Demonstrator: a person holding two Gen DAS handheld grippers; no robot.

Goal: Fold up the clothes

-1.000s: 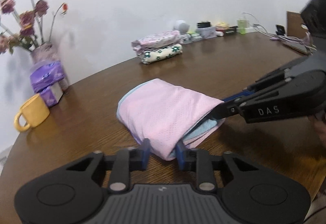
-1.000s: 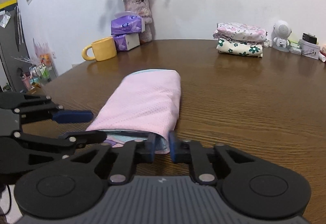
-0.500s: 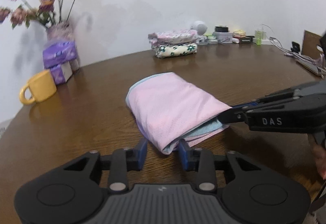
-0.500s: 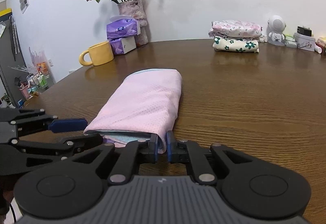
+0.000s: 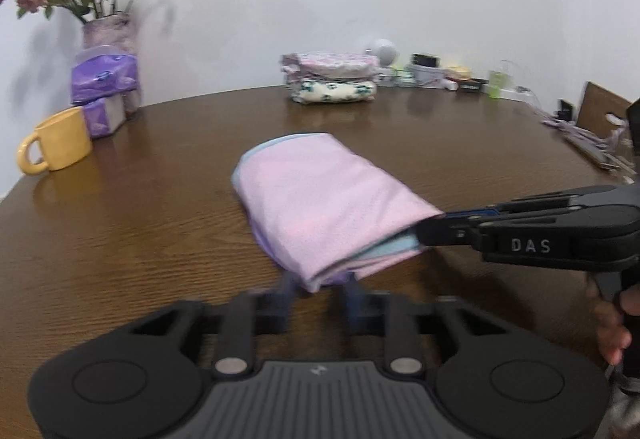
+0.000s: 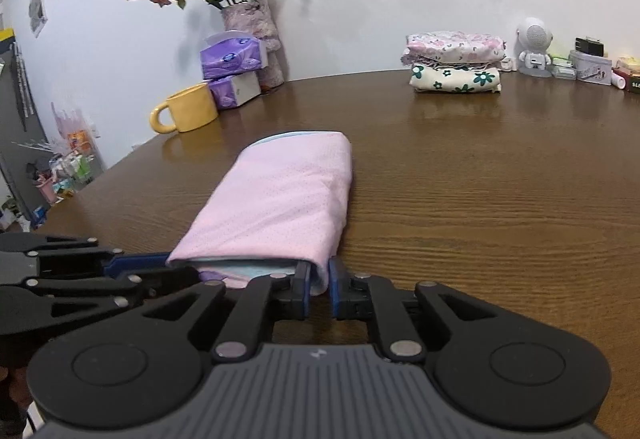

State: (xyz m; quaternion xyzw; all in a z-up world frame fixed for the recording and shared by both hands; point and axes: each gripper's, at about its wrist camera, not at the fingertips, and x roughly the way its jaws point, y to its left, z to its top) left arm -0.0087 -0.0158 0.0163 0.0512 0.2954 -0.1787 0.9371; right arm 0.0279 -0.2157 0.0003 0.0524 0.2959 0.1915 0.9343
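A folded pink garment [image 5: 320, 199] with pale blue inner layers lies on the brown wooden table [image 5: 120, 239]; it also shows in the right wrist view [image 6: 280, 207]. My left gripper [image 5: 318, 293] has its fingers apart on either side of the garment's near corner, blurred. My right gripper [image 6: 319, 285] is shut on the garment's near right corner; in the left wrist view it [image 5: 436, 229] comes in from the right, pinching the open end. The left gripper shows in the right wrist view [image 6: 160, 267] at the garment's left corner.
A stack of folded floral clothes [image 6: 454, 61] sits at the far side. A yellow mug [image 6: 188, 113], purple tissue packs [image 6: 232, 57] and a vase of dried roses [image 6: 252, 23] stand at the far left. A white toy robot [image 6: 534, 47] and small boxes line the back right.
My left gripper's jaws have widened and drawn back slightly from the garment's corner. My right gripper has closed on the garment's corner. The garment lies in the same place.
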